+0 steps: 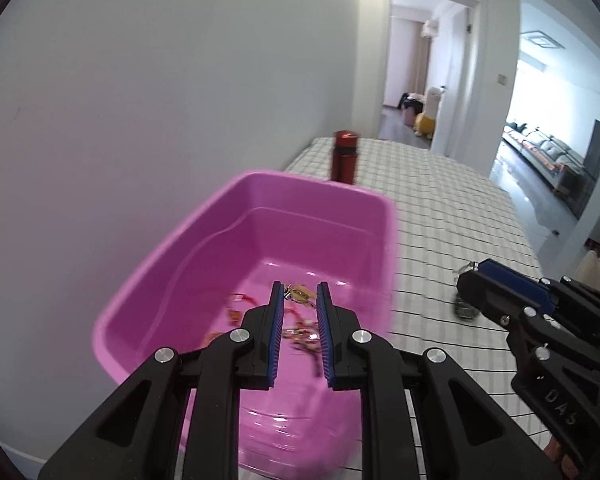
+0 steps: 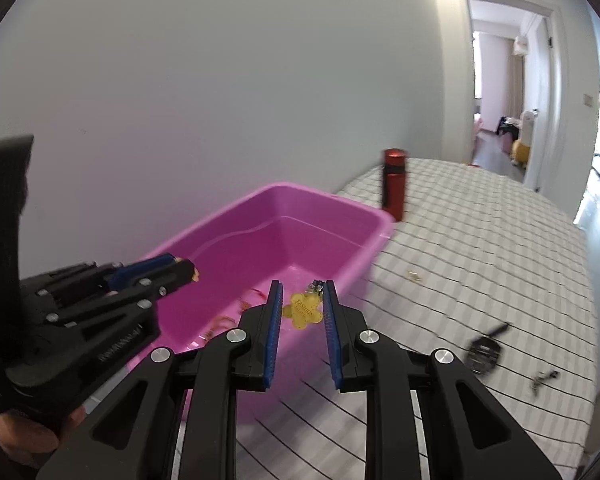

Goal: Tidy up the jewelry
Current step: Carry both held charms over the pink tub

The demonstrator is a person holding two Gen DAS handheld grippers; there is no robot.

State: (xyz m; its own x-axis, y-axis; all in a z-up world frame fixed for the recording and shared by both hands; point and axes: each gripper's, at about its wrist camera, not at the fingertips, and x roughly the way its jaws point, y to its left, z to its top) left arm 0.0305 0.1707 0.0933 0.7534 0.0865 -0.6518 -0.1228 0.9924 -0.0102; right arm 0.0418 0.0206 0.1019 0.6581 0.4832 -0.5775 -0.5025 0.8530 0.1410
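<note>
Two claws are seen narrowly parted, each pinched on a piece of jewelry at its tips. A small gold piece (image 1: 300, 295) is nipped by the left claw (image 1: 300, 292) at the very ends of the blue pads. A tagged piece (image 2: 302, 311), with a yellow flower label hanging from a silvery part, is gripped by the right claw (image 2: 299, 286).

Both pieces are held at the pad tips, probably so that they hang free and can be dropped without snagging. The left claw's piece is carried above the pink tub (image 1: 220, 216), which fills the lower left of the left wrist view. Other jewelry (image 1: 236, 312) is already gathered on the tub's floor, so it is judged to be the collecting place.

The tub is set against the wall (image 1: 140, 80), so no room is left on that side. Its near and right rims are open to approach. A red bottle (image 1: 344, 156) stands just behind the far rim and should be cleared. The checked counter (image 1: 440, 216) lies wide and mostly bare toward the right. Dark loose pieces (image 2: 484, 350) lie on it at the lower right of the right wrist view, well apart from the tub.
</note>
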